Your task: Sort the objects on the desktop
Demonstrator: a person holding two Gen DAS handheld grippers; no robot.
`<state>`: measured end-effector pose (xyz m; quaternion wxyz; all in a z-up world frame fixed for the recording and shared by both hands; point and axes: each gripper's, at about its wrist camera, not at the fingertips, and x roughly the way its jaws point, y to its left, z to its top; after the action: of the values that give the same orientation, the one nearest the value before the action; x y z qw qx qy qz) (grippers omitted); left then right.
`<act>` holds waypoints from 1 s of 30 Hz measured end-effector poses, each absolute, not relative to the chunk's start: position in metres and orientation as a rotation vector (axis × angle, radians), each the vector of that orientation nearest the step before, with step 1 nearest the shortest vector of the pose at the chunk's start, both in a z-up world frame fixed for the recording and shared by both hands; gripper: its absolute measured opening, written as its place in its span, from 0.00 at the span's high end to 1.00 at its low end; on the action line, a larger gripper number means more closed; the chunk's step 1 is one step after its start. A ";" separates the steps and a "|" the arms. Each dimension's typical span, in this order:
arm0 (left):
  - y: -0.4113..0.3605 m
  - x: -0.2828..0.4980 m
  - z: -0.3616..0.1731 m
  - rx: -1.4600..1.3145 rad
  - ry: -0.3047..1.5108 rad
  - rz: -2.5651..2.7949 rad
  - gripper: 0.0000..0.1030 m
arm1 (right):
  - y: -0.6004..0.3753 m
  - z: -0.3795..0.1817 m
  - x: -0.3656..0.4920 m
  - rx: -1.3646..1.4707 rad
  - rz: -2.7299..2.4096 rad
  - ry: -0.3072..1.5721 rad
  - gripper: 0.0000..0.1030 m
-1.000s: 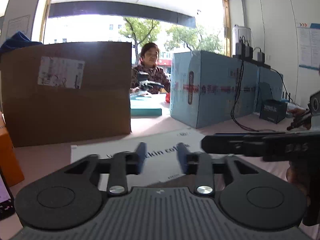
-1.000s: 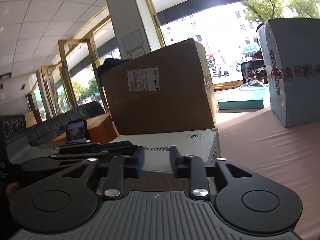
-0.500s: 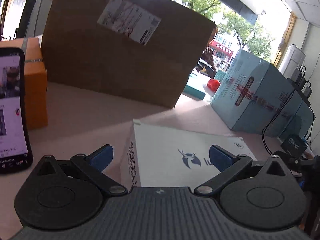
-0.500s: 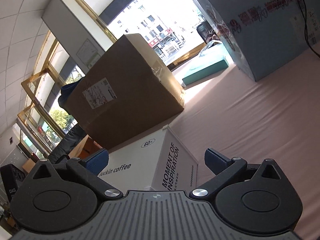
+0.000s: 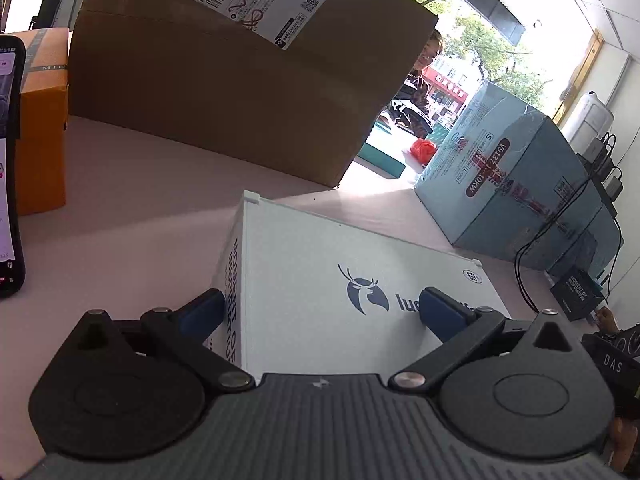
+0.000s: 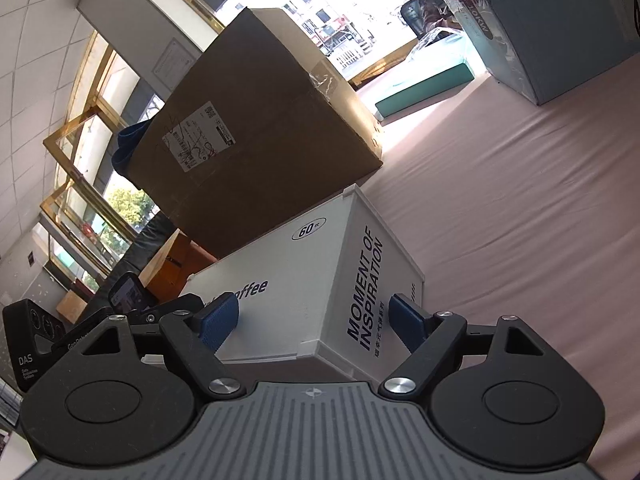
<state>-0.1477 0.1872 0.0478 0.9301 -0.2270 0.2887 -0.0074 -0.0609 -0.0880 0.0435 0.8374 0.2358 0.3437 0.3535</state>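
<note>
Pink tabletop, crowded with boxes.
Left wrist: left gripper spread wide astride white rectangular coffee carton; big brown cardboard box behind, orange box beside. Right wrist: right gripper likewise agape astride carton's corner.

The white box looks like smooth, matt printed card. Behind it, the brown carton is plain cardboard carrying a paper label. The table wears matt pink cloth. Each gripper is matt black plastic with textured blue pads and shiny metal pins.
</note>
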 end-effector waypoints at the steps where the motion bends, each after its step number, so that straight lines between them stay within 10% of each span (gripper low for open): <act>1: 0.185 -0.147 0.049 -0.461 0.590 -0.013 0.00 | -0.089 0.044 -0.061 0.497 0.741 0.720 0.24; 30: 0.046 -0.017 0.049 -0.421 0.581 -0.180 0.00 | -0.229 0.031 -0.016 0.624 0.389 0.503 0.24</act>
<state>-0.0175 0.0463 0.0486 0.9324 -0.2057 0.2839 -0.0881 -0.0157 -0.2287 0.0314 0.9025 0.3018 0.2431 0.1880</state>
